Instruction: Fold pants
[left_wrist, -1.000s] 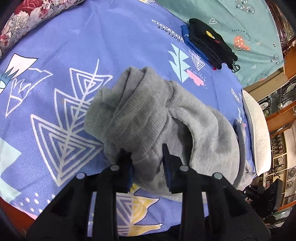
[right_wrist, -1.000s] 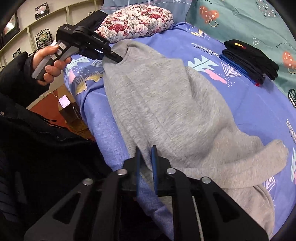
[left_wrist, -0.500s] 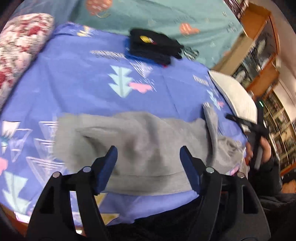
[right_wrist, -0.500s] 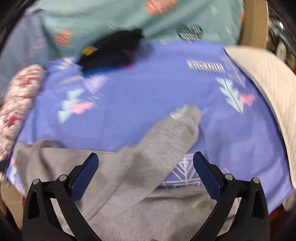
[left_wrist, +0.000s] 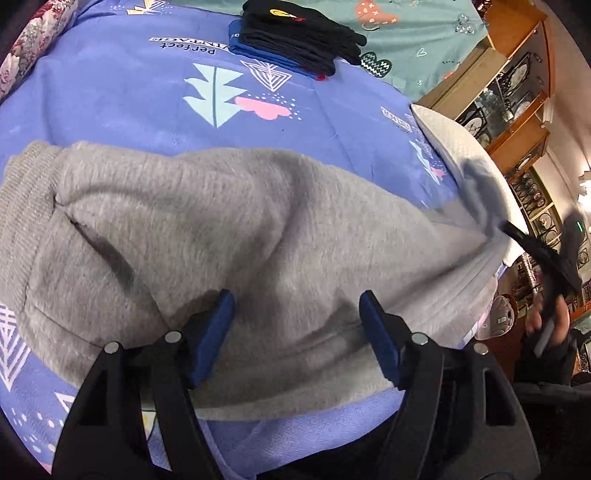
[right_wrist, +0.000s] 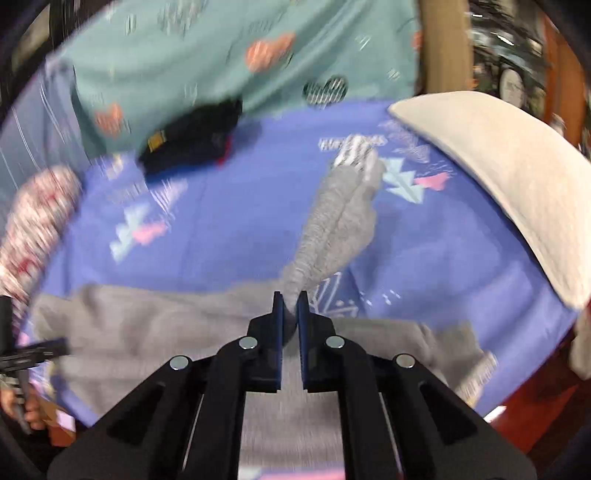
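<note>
Pants (right_wrist: 332, 229) — pinched between right jaws

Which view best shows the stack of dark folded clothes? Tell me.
Left wrist view: the dark folded clothes appear sharp, a yellow emblem on top, lying on the blue sheet. The right wrist view shows them only as a motion-blurred dark shape.

bedsheet (left_wrist: 110, 92) | printed text, seen upside down: "Perfect" above "VINTAGE" | other print unreadable

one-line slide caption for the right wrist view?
Right gripper shut on a gathered fold of the gray pants over the blue patterned bedsheet, view motion-blurred.
</note>
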